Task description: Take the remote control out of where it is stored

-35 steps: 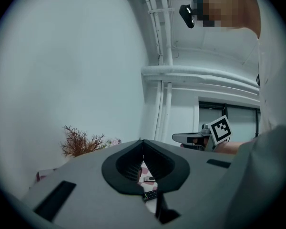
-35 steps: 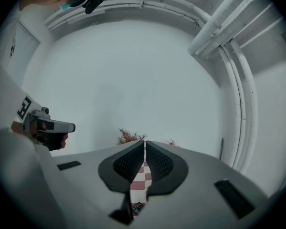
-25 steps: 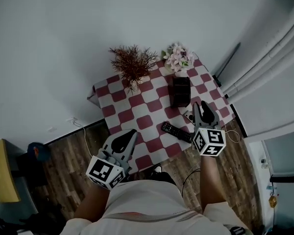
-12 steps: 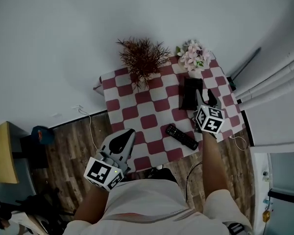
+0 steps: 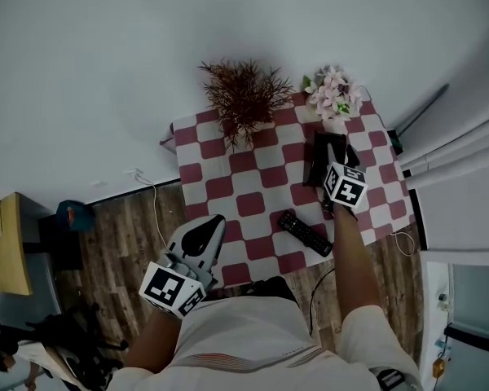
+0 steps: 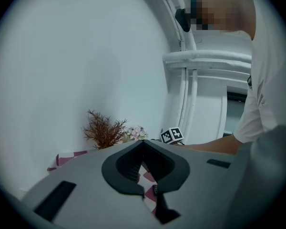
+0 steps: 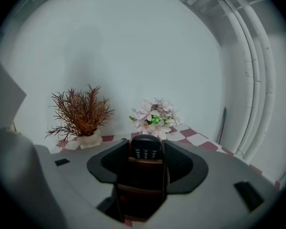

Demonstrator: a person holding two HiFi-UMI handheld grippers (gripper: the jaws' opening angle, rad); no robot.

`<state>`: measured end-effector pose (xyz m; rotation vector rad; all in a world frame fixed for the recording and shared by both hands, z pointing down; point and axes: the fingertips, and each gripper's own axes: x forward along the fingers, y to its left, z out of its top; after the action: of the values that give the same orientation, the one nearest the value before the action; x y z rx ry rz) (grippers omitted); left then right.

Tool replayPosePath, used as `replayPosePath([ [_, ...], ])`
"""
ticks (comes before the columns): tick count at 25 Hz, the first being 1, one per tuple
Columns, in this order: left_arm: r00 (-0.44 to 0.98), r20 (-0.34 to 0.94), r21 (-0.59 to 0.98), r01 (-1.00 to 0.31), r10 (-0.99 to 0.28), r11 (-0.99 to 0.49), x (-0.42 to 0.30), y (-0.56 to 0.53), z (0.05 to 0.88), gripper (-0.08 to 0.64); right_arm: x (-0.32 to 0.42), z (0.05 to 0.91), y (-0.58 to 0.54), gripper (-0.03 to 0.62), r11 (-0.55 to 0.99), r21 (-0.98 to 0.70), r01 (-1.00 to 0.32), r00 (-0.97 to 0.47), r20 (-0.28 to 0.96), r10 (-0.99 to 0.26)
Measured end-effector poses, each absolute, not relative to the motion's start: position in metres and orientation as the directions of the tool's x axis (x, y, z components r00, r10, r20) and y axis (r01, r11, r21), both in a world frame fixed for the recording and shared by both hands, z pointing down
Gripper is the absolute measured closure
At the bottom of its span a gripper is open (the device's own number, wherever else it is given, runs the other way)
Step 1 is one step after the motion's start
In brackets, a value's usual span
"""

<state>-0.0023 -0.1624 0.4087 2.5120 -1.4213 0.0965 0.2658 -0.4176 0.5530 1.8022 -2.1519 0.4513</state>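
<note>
The dark holder (image 5: 318, 157) stands at the far right of the checkered table (image 5: 228, 190), just near of the pink flowers (image 5: 334, 92). The remote control (image 7: 146, 152) stands upright inside it, with its keypad end poking out of the top. A second remote (image 5: 304, 233) lies flat on the cloth near the near right edge, in no container. The dried red plant (image 5: 243, 96) sits in its small pot at the far middle. Your right arm is stretched out over the right side of the table. Your right gripper (image 7: 146, 143) points slightly down at the holder, jaws wide and straddling it, with the stored remote's top between the tips. I can't tell whether the pads touch the holder's sides. Your left gripper (image 6: 143, 144) is held back at the near left corner of the table, over the wood floor (image 5: 122, 243), aimed toward the table with jaws together and nothing in them. A second ago your right gripper was at the near right edge beside the loose remote. It is now far forward at the holder, and its jaws have just been opening. The left gripper sits in about the same spot.
</note>
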Motion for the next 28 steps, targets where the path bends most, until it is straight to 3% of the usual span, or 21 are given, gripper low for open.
replayPosePath([
  [7,0.529,0.194,0.190,-0.846,-0.826,-0.498,-0.005,-0.163,0.412,0.551,0.272,0.566,-0.424,0.387,0.123,-0.023,-0.992,-0.120,0.449,-0.885],
  [15,0.558,0.196,0.204,-0.827,-0.806,-0.523,-0.015,-0.159,0.415,0.551,0.265,0.513,-0.404,0.391,0.147,-0.018,-0.989,-0.145,0.317,-0.937],
  [21,0.599,0.175,0.213,-0.798,-0.782,-0.564,-0.022,-0.158,0.409,0.551,0.237,0.452,-0.355,0.391,0.242,0.014,-0.970,-0.232,0.243,-0.942],
  [28,0.677,0.139,0.229,-0.732,-0.723,-0.642,-0.022,-0.150,0.405,0.551,0.190,0.424,-0.267,0.393,0.416,0.032,-0.909,-0.386,0.315,-0.867],
])
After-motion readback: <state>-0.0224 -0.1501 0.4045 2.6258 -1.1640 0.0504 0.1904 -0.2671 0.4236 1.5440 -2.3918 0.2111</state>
